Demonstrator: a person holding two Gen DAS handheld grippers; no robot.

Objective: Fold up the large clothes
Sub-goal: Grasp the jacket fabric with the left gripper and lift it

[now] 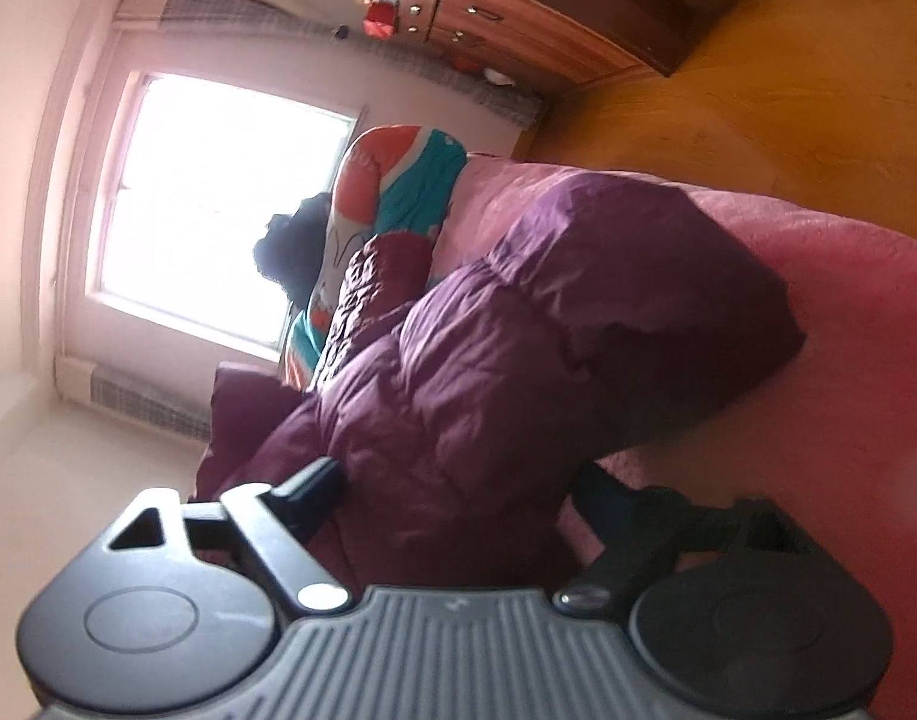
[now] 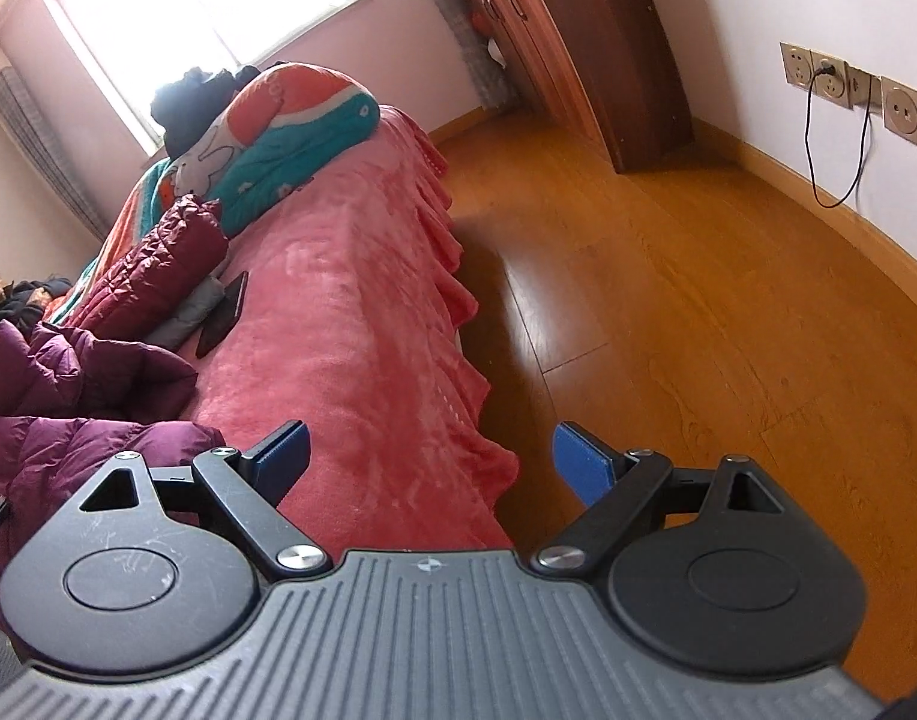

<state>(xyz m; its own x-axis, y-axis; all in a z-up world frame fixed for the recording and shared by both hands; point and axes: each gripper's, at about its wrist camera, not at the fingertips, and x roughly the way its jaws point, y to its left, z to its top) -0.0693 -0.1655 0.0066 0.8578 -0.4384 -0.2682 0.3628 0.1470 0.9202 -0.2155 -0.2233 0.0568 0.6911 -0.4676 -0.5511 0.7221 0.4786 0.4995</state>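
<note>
A puffy purple down jacket (image 1: 548,312) lies bunched on the bed's pink blanket (image 1: 848,360). The left wrist view is rolled sideways. My left gripper (image 1: 458,498) has a thick fold of the jacket filling the gap between its black fingers (image 1: 311,489), which press on it from both sides. In the right wrist view the same jacket (image 2: 68,438) sits at the lower left. My right gripper (image 2: 428,462) hovers open over the blanket (image 2: 350,312) near the bed's frilled edge, with nothing between its blue pads (image 2: 581,468).
Further up the bed lie a maroon quilted jacket (image 2: 158,270), a folded grey garment (image 2: 185,321), a dark flat device (image 2: 224,312) and a rolled orange-teal quilt (image 2: 290,132). A person (image 2: 2,306) sits at the left edge. Wooden floor (image 2: 698,300), a wardrobe (image 2: 578,48) and wall sockets (image 2: 848,84) are on the right.
</note>
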